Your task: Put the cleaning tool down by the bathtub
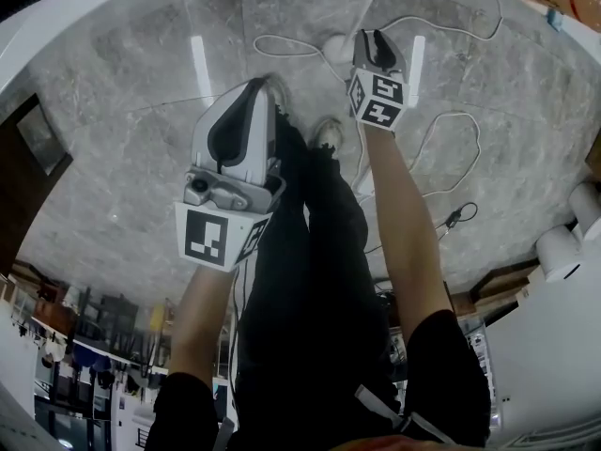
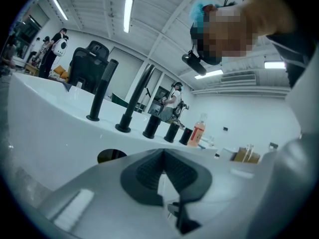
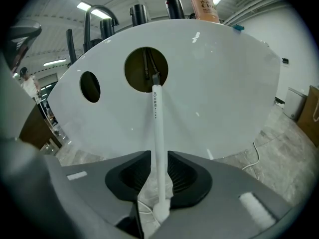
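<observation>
The cleaning tool's thin white handle [image 3: 157, 128] stands upright and leans on the white bathtub's outer wall [image 3: 219, 88], its top end at a round hole [image 3: 146, 68]. Its white lower end [image 3: 160, 209] is down at the floor. My right gripper [image 3: 159, 156] is open, with the handle between its pads and a gap on the left side. In the head view the right gripper [image 1: 373, 36] points at the handle [image 1: 368, 3] near the bathtub [image 1: 94, 15]. My left gripper [image 1: 258, 87] [image 2: 163, 153] is shut and empty, held off to the left.
Black faucet fittings [image 2: 99, 91] and an orange-labelled bottle [image 2: 198, 132] stand on the tub rim [image 2: 50, 113]. White cables [image 1: 441, 130] lie looped on the grey marble floor. The person's dark legs and shoes [image 1: 310, 205] stand between the grippers.
</observation>
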Tool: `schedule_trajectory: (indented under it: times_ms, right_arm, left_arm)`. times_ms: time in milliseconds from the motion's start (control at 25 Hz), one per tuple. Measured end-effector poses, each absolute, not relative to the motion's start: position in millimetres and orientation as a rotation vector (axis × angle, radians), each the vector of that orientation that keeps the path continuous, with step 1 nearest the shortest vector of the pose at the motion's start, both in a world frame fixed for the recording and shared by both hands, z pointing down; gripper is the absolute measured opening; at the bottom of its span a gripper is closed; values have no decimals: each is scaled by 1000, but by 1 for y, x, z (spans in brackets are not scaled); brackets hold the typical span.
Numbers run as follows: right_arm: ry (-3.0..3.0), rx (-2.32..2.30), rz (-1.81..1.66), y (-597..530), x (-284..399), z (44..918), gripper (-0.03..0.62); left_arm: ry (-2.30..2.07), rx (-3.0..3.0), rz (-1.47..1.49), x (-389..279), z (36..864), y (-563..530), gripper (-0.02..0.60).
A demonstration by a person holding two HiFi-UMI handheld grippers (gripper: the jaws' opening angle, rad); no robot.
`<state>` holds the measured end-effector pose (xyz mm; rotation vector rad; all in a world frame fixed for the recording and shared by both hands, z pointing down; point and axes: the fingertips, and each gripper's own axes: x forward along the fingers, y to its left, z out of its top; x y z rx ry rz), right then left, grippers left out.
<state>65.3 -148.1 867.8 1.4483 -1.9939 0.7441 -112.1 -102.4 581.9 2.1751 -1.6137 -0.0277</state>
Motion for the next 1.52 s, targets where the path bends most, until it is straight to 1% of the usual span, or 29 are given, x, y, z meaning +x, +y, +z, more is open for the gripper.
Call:
schedule_trajectory:
  times_ms: [160,280,320,560,880,1160,1520]
  right_arm:
    - [-1963,1455,761,-134,71,847,62]
    - [-1927,1484,776,-123,79,830,7]
    - [-1917,1494,787,-120,81,824,1]
    - [-1897,1470,852,-92,89,785,0]
    - [-1902,1460,884,-60,102,703,0]
    - [-1971,1455,856,-53,117,615,0]
    - [-2035,1505,827,-52,126,487,0]
  left_arm:
    - [-1625,2190,-39,-109,553,-98,8]
    - [-1637,2184,-51,-108,533,-94,8]
    - [-1643,2182,-57,-107,526,-92,8]
    - [-1652,2177,-82,-91,479,-77,8]
    - [-1657,2198,-79,-69,406,-57,8]
    - [-1648,2237,-94,-48,342,-54,8]
    - [-1648,2237,-108,-40,266,-52,8]
